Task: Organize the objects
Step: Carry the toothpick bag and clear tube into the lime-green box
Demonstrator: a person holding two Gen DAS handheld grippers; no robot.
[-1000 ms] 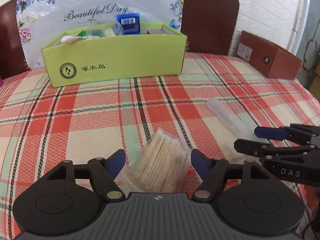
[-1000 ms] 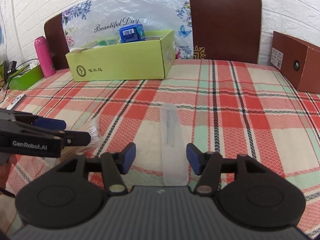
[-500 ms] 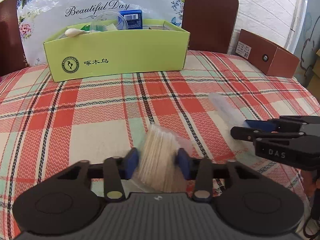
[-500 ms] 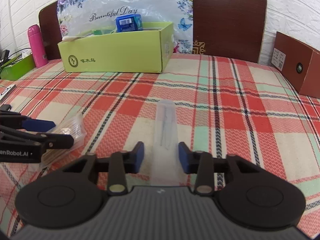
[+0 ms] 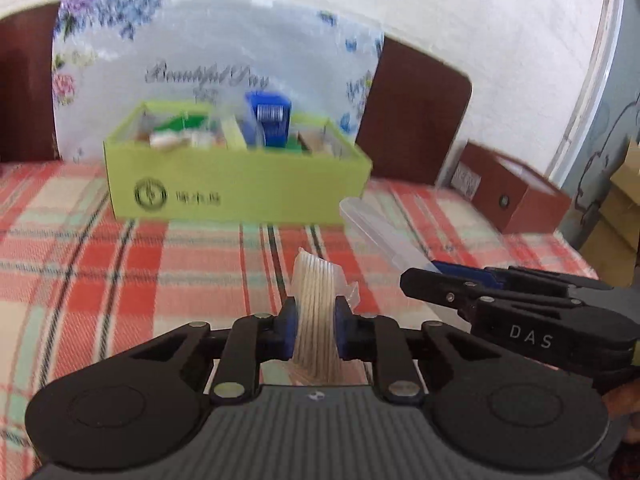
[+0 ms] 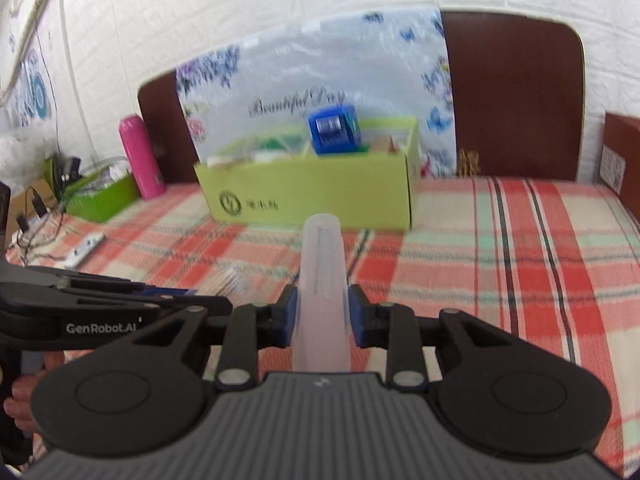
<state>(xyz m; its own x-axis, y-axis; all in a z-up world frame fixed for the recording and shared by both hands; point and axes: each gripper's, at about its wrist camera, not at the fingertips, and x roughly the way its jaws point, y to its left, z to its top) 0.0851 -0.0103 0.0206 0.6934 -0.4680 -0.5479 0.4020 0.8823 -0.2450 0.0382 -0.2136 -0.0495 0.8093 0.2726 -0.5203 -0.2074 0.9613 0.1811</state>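
Note:
My left gripper (image 5: 314,326) is shut on a clear bag of toothpicks (image 5: 316,300) and holds it above the plaid tablecloth (image 5: 100,272). My right gripper (image 6: 322,316) is shut on a long translucent plastic case (image 6: 322,276), also lifted off the cloth; the case shows in the left wrist view (image 5: 380,236) too. A green open box (image 5: 236,184) with a blue packet (image 5: 270,118) and other small items stands ahead at the back of the table, also in the right wrist view (image 6: 316,196).
A brown box (image 5: 516,196) stands at the back right. A pink bottle (image 6: 142,156), a green tray (image 6: 100,196) with cables and a white remote (image 6: 86,248) lie at the left. Chair backs (image 6: 512,96) and a floral bag stand behind the green box.
Both grippers closed on their objects and lifted them off the cloth. Both have moved forward toward the green box, which now looks closer.

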